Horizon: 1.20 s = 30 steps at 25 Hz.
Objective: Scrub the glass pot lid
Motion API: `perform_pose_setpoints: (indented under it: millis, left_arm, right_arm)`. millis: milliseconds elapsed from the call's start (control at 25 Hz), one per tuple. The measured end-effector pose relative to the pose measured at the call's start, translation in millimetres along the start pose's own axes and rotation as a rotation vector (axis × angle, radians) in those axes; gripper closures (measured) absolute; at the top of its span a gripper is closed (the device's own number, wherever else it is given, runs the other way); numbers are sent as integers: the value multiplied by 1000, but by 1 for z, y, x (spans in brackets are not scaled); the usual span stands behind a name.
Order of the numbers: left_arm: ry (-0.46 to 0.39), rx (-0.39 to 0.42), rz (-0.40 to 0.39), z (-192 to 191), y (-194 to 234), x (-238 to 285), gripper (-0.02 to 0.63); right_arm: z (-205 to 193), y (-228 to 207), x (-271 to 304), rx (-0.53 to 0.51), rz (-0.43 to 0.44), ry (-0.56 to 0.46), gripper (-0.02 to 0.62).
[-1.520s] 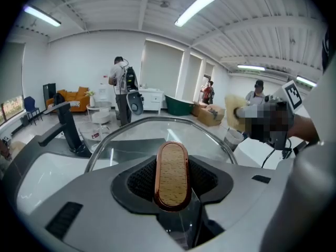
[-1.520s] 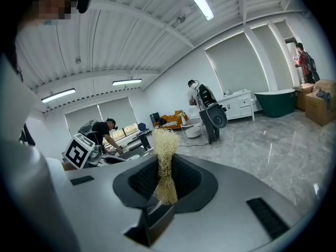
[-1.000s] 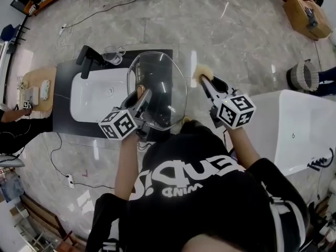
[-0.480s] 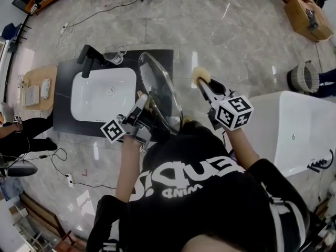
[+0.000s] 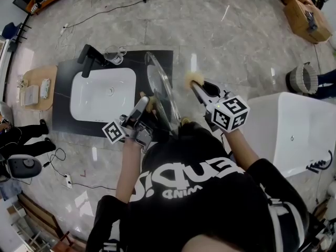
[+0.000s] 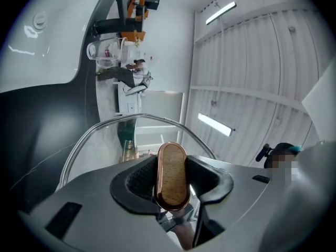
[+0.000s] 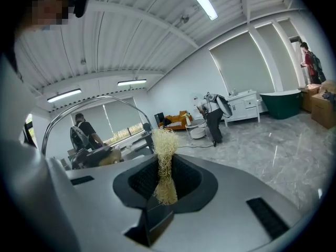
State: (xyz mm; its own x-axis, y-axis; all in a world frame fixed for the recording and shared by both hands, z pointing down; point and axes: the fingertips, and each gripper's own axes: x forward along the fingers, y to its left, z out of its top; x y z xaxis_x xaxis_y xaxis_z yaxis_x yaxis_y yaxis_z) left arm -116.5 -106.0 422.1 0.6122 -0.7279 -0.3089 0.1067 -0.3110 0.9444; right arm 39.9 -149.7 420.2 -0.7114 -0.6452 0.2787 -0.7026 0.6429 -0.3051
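Observation:
The glass pot lid [image 5: 159, 91] is held up on edge over the right end of the black counter [image 5: 63, 125]. My left gripper [image 5: 144, 104] is shut on the lid's wooden knob [image 6: 172, 174], with the lid's metal rim [image 6: 100, 127] arching beyond the jaws. A little to the right of the lid, my right gripper [image 5: 196, 86] is shut on a yellow fibrous scrubber [image 5: 191, 78]. In the right gripper view the scrubber [image 7: 166, 161] stands pinched between the jaws, and the lid's rim [image 7: 59, 111] curves at the left. Scrubber and glass are apart.
A white basin [image 5: 102, 91] sits in the black counter, with a black faucet [image 5: 88, 54] and a glass jug [image 5: 113, 54] at its far edge. A white bathtub [image 5: 294, 127] stands at the right. A wooden side board [image 5: 37, 88] and a person [image 5: 21, 135] are at the left.
The lid has turned from facing me to standing edge-on, and the left gripper has rolled with it. The right gripper with the scrubber has moved left, closer to the lid.

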Motion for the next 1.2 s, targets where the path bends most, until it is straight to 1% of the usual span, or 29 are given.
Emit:
perform_pose_setpoints:
  millis: [160, 320, 480, 600, 800, 1000, 1200]
  left_arm:
    - [20, 0, -3, -6, -1, 3, 428]
    - [34, -3, -30, -9, -8, 8, 428]
    - [63, -1, -52, -11, -13, 13, 428]
    - [83, 3, -76, -12, -20, 17, 428]
    - [94, 14, -132, -10, -36, 22, 428]
    - [114, 29, -166, -13, -48, 28, 428]
    - [120, 12, -194, -18, -55, 31, 427]
  right_arm:
    - [19, 22, 11, -40, 91, -22, 541]
    - [42, 43, 19, -88, 180, -53, 541]
    - [63, 59, 24, -124, 245, -97, 541]
    - [76, 63, 26, -135, 249, -124, 541]
    - [90, 67, 27, -135, 255, -162, 541]
    - [96, 64, 30, -130, 237, -175, 541]
    - [97, 59, 34, -123, 215, -179, 541]
